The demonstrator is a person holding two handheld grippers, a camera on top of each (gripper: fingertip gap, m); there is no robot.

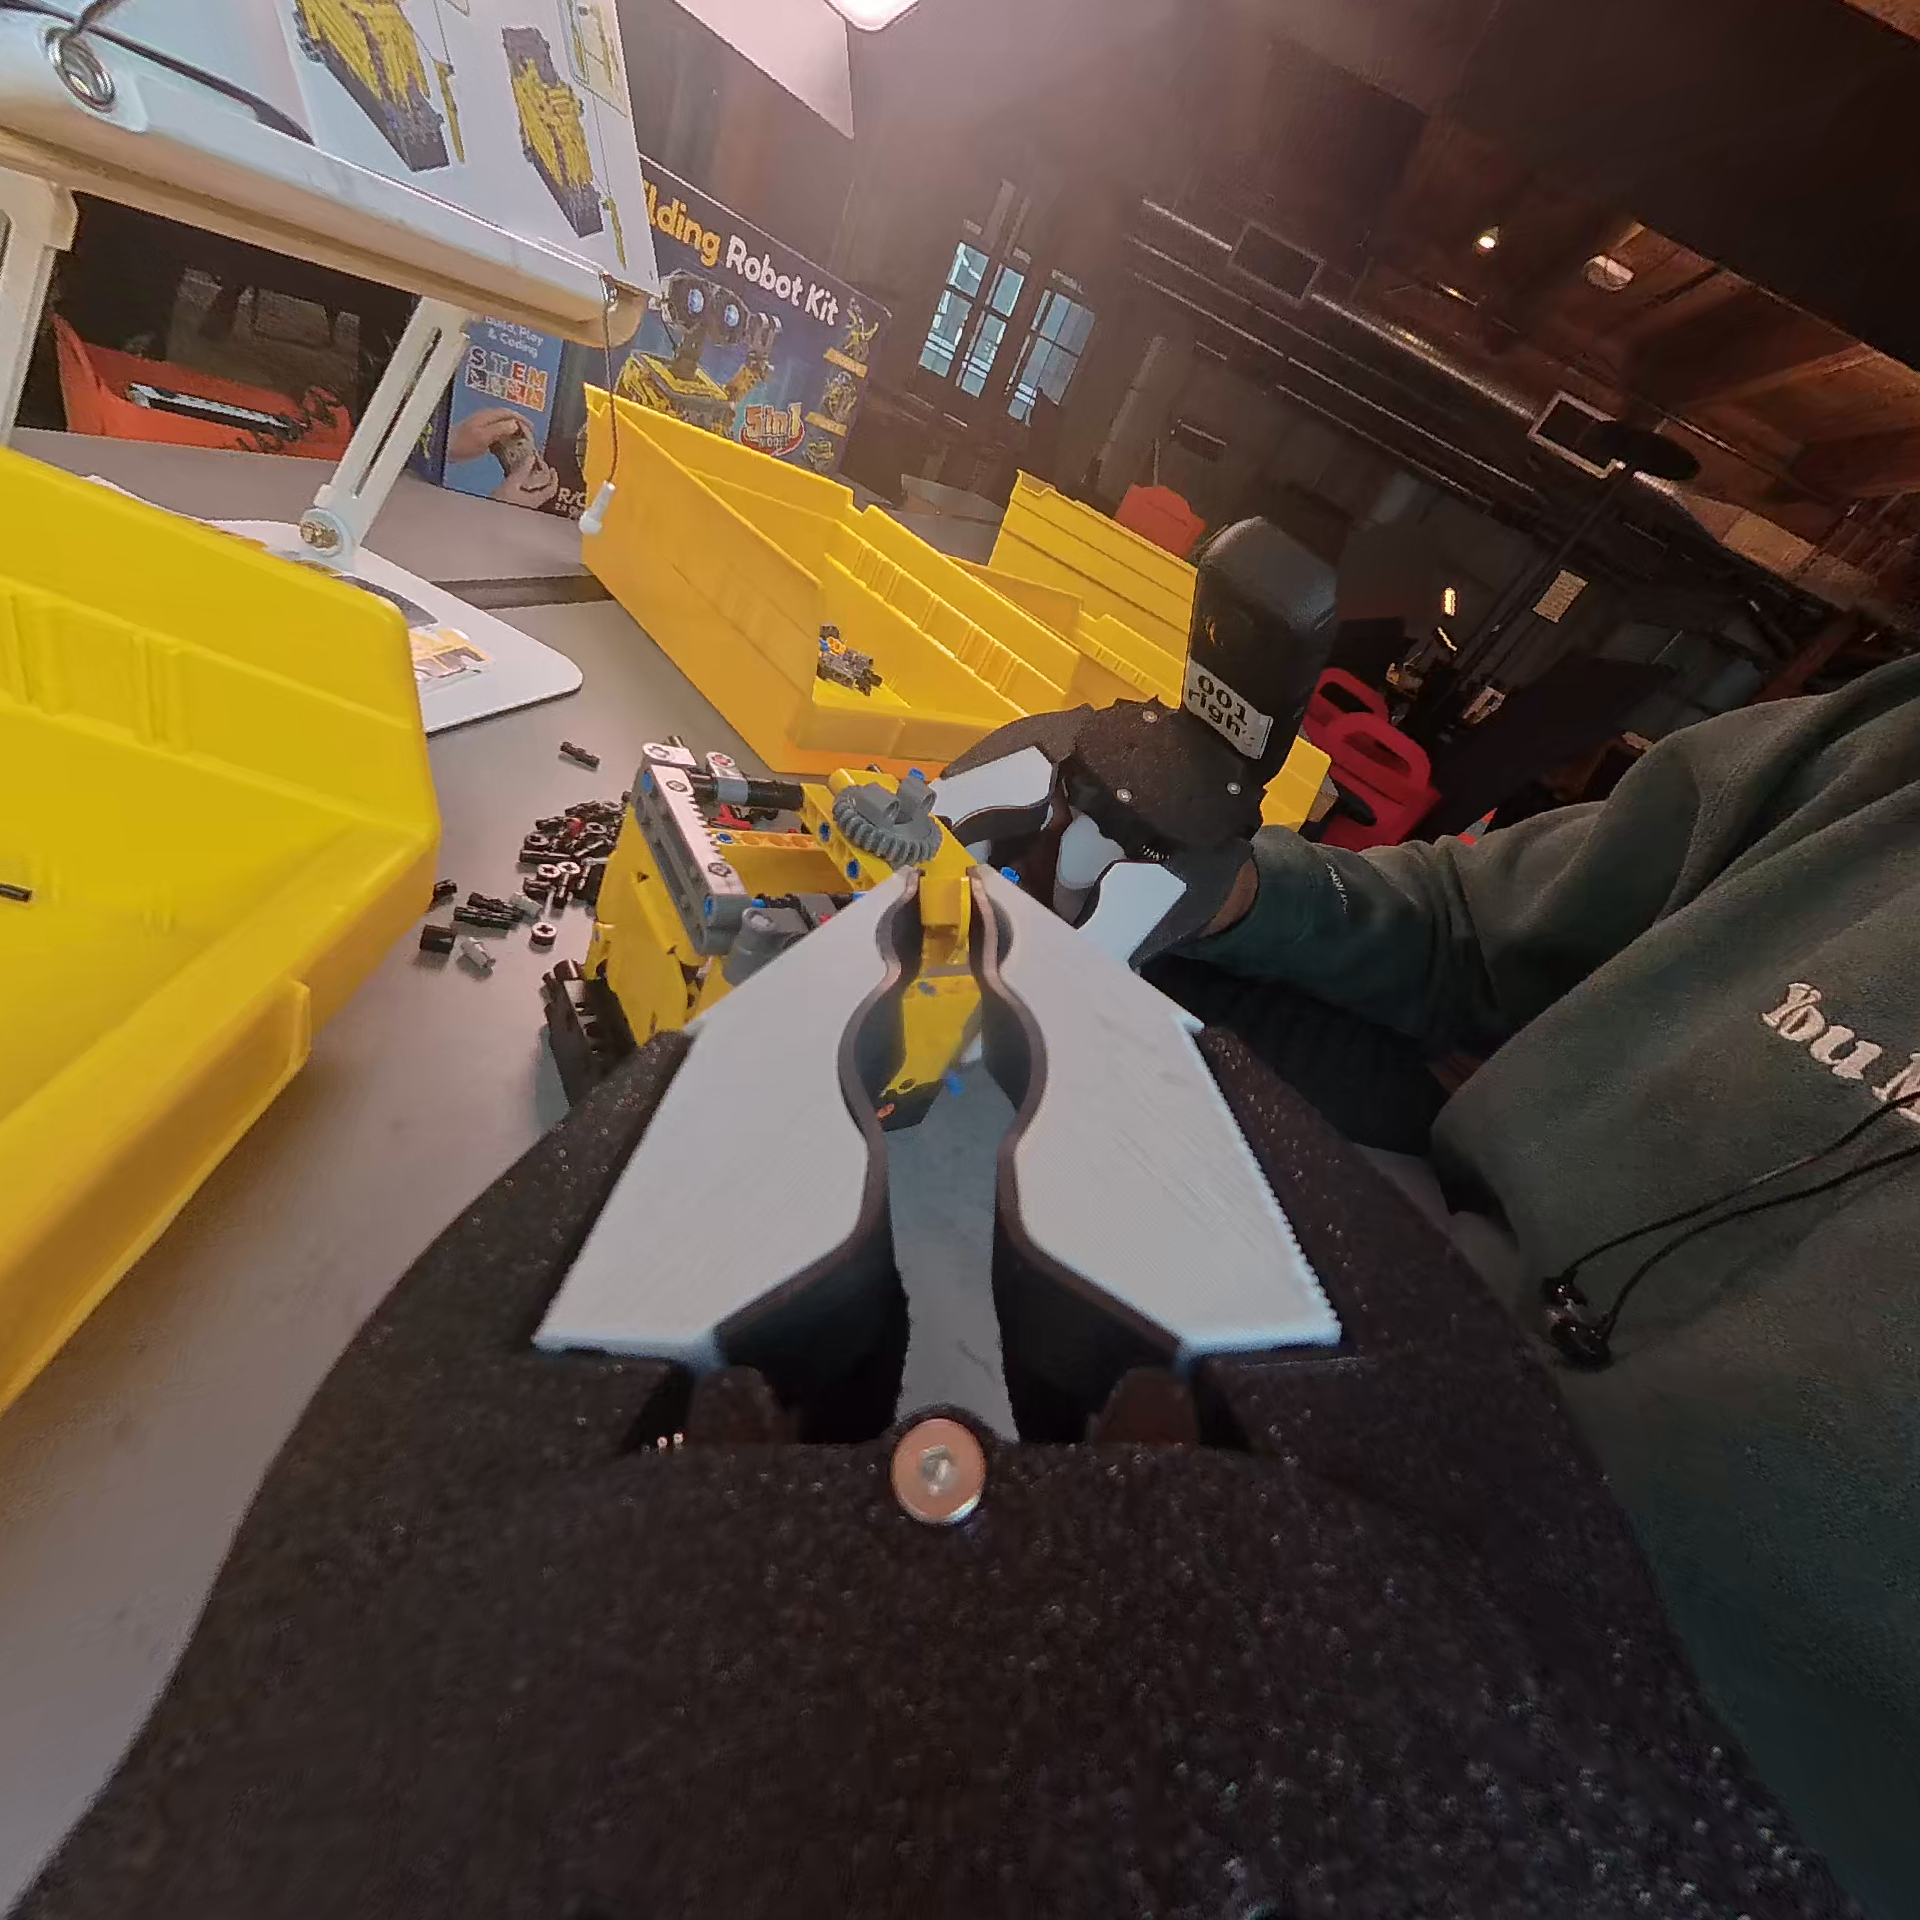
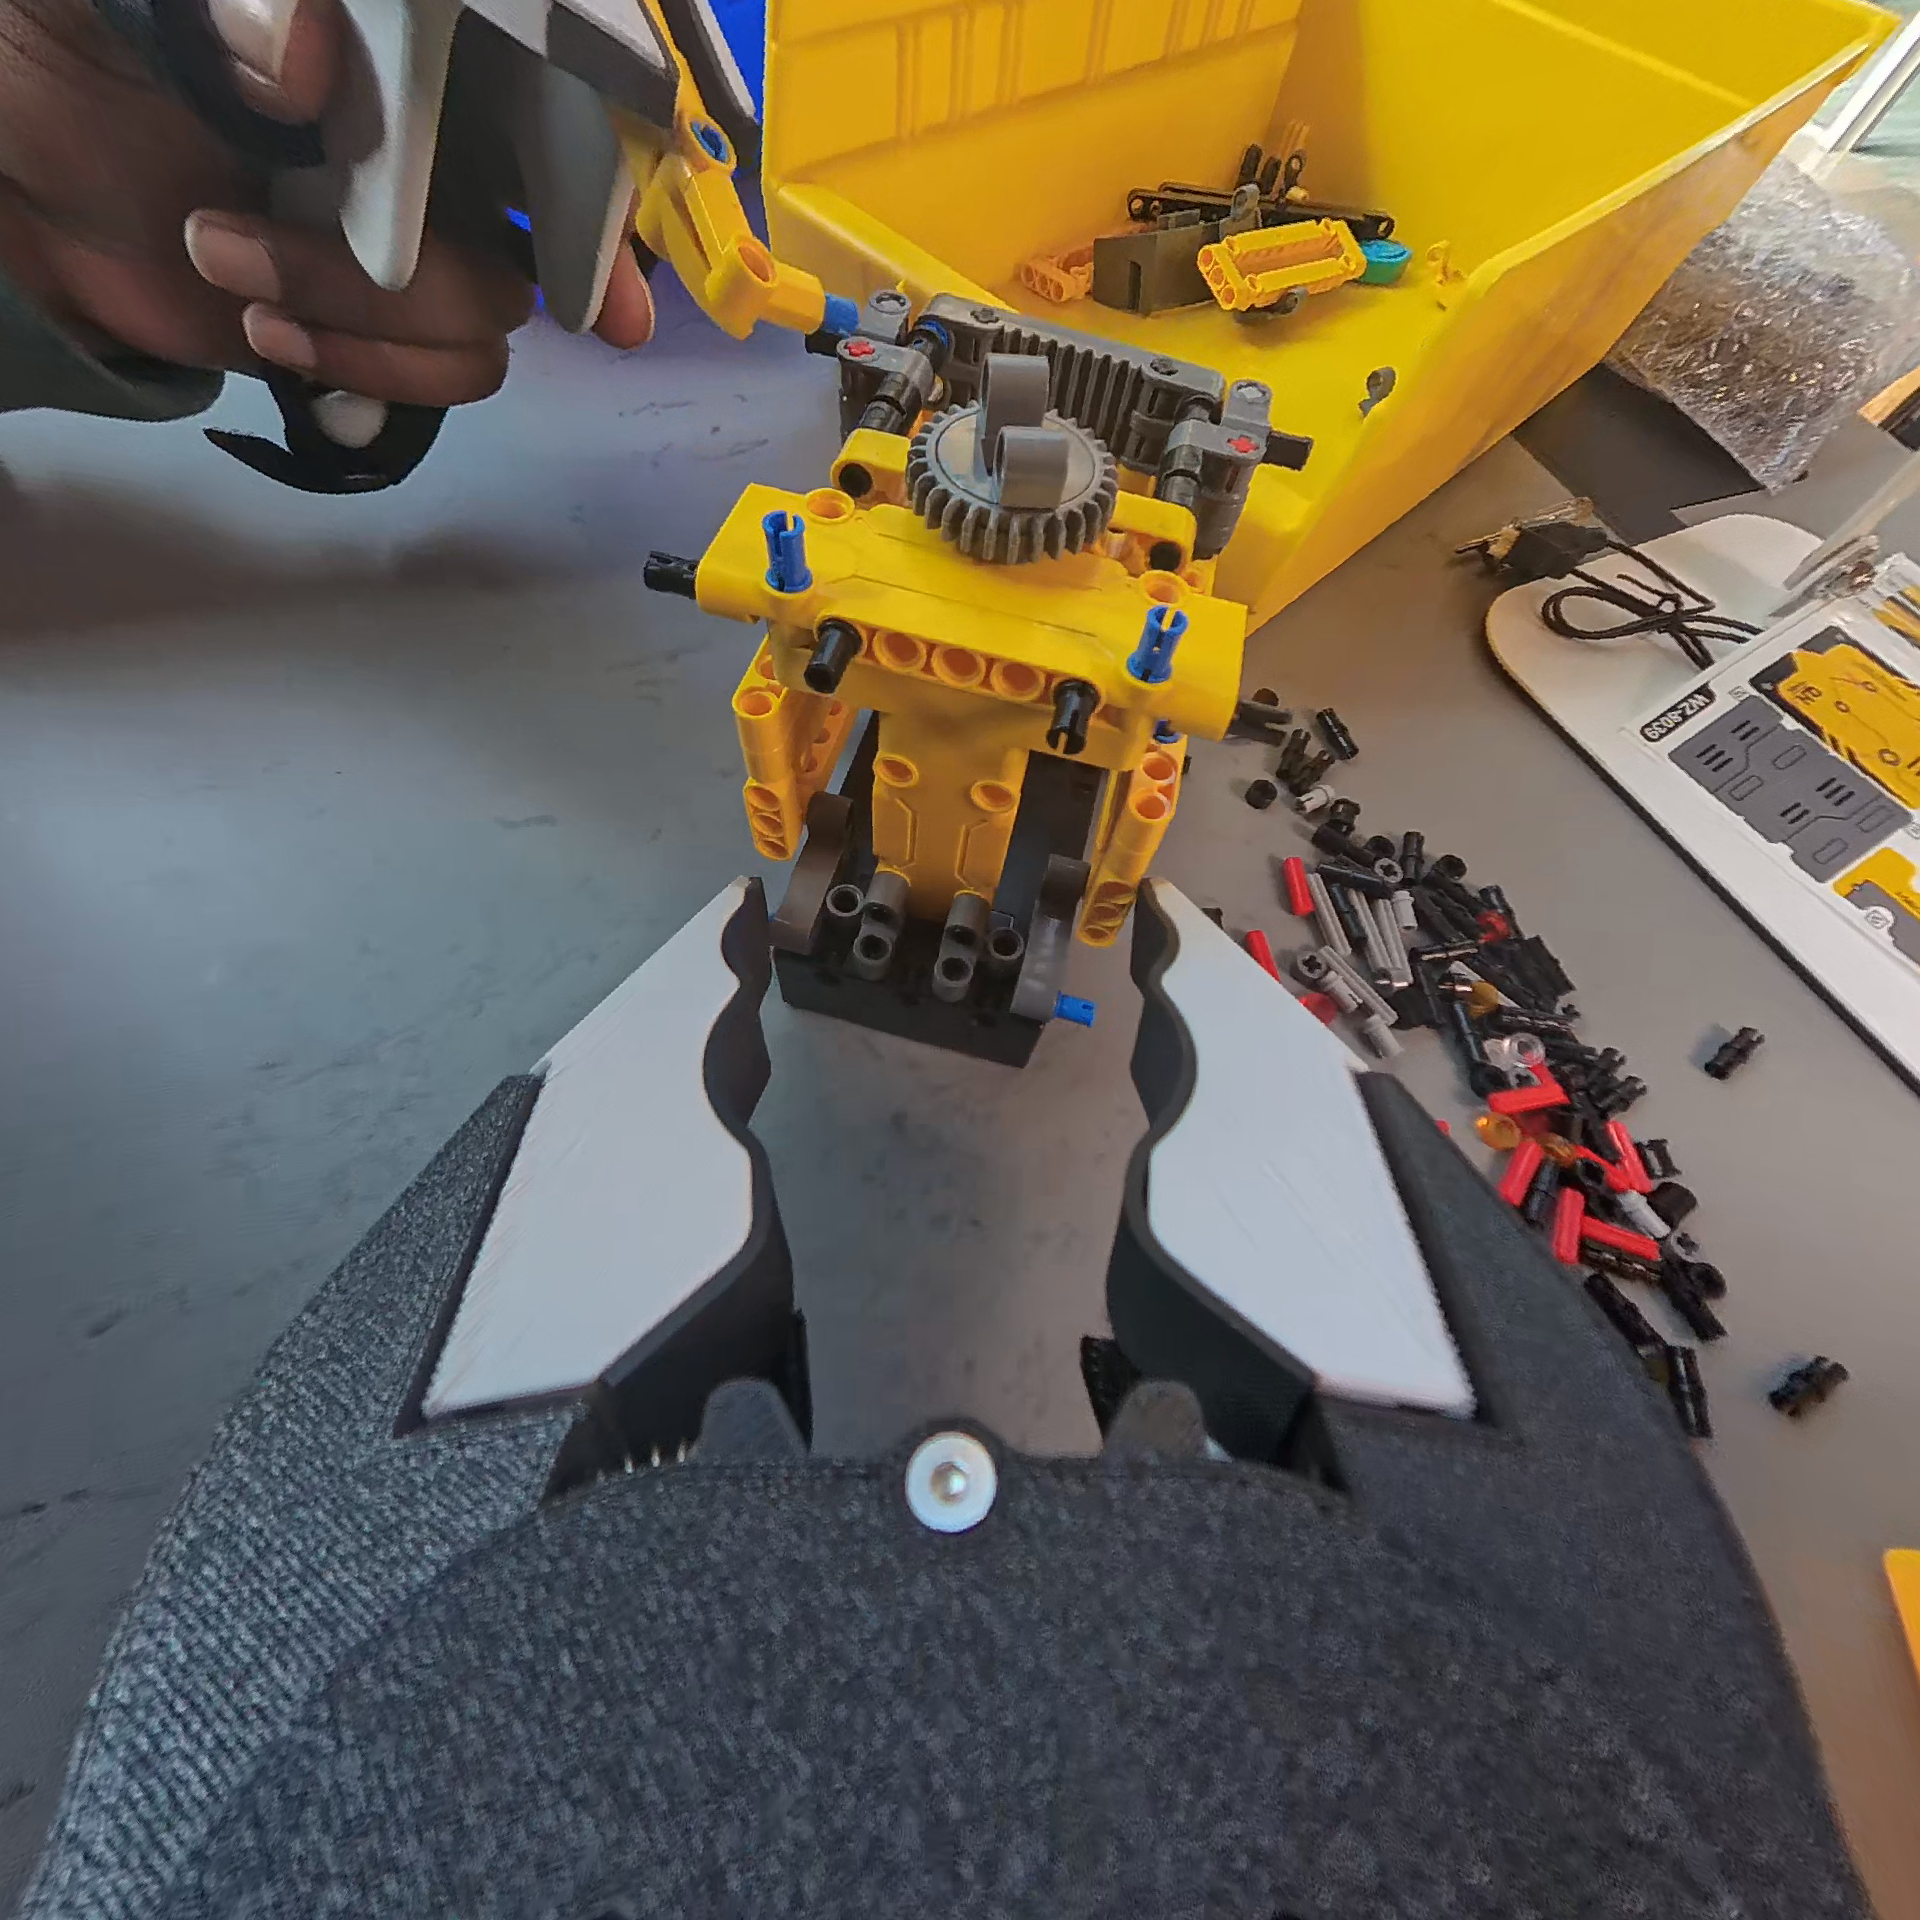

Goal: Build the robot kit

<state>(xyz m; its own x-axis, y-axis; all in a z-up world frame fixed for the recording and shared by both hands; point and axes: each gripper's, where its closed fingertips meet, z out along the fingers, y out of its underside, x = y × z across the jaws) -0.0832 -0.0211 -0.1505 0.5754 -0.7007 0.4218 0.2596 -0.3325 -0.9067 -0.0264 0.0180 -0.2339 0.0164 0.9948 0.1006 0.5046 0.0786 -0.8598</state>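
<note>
Left gripper: fingers clamped on a yellow beam beside the brick model. Right gripper: fingers spread apart, flanking the model's base on the tabletop.

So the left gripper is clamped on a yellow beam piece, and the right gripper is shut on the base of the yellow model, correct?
Not quite. The right gripper is open, its fingers either side of the yellow model's base without closing on it, as the right wrist view shows. The left gripper is indeed clamped on the yellow beam piece.
</note>
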